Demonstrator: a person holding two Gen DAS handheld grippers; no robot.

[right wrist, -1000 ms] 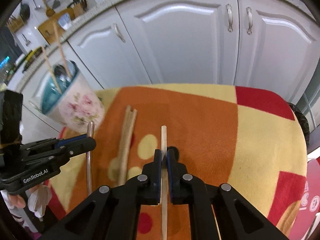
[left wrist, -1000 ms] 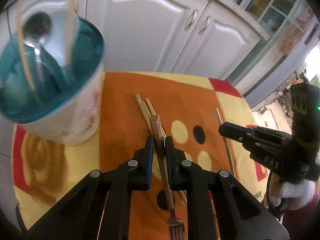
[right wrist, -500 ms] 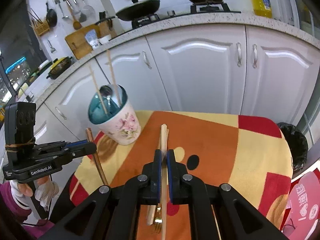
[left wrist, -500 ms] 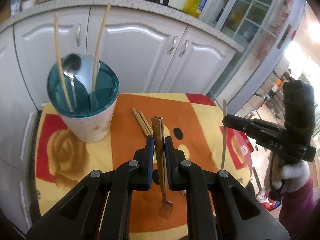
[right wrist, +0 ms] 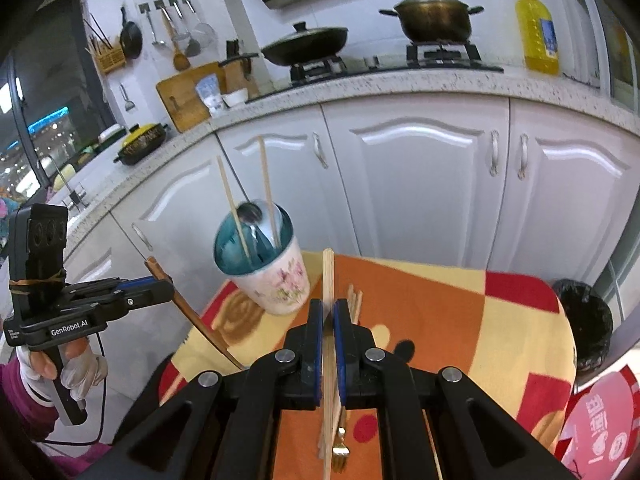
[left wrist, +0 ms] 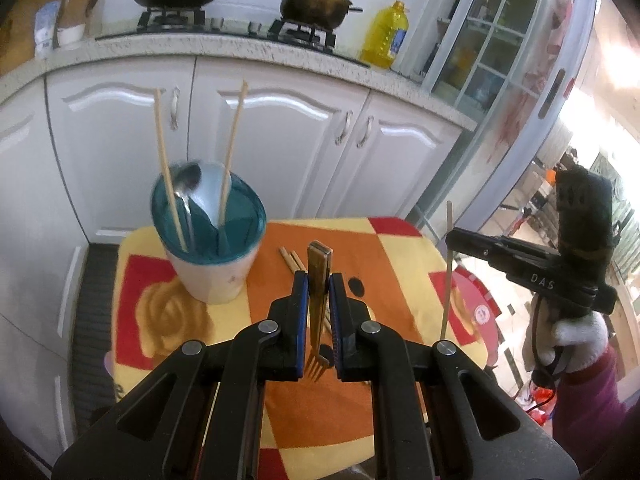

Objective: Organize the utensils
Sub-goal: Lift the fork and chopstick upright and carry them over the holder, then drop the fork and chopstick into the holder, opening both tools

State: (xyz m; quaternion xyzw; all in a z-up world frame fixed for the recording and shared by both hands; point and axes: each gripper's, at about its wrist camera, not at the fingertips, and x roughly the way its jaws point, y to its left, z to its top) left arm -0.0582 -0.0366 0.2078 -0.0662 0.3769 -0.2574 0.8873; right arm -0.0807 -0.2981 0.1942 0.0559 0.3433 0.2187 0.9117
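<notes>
We hold two utensils clear of the cloth-covered bench (left wrist: pixel 384 240), one in each gripper: the left gripper (left wrist: pixel 318 284) has its jaws narrow and clamped on the handle of a wooden-handled fork (left wrist: pixel 318 280), tines hanging down toward us, while the right gripper (right wrist: pixel 328 312) has its jaws pinched on a single chopstick (right wrist: pixel 328 276) that stands nearly upright. The teal-lined floral utensil holder (left wrist: pixel 212 264) sits at the bench's left rear, already carrying two chopsticks (left wrist: pixel 232 148) and a spoon (left wrist: pixel 188 184), and loose chopsticks (left wrist: pixel 290 258) remain on the cloth just beside it. To finish well, we judge each piece should be brought over the holder's open mouth one at a time, tipped steeply, aimed at a gap away from the standing sticks, and released only once its lower end is inside the rim, so that nothing knocks the holder or bounces out.
</notes>
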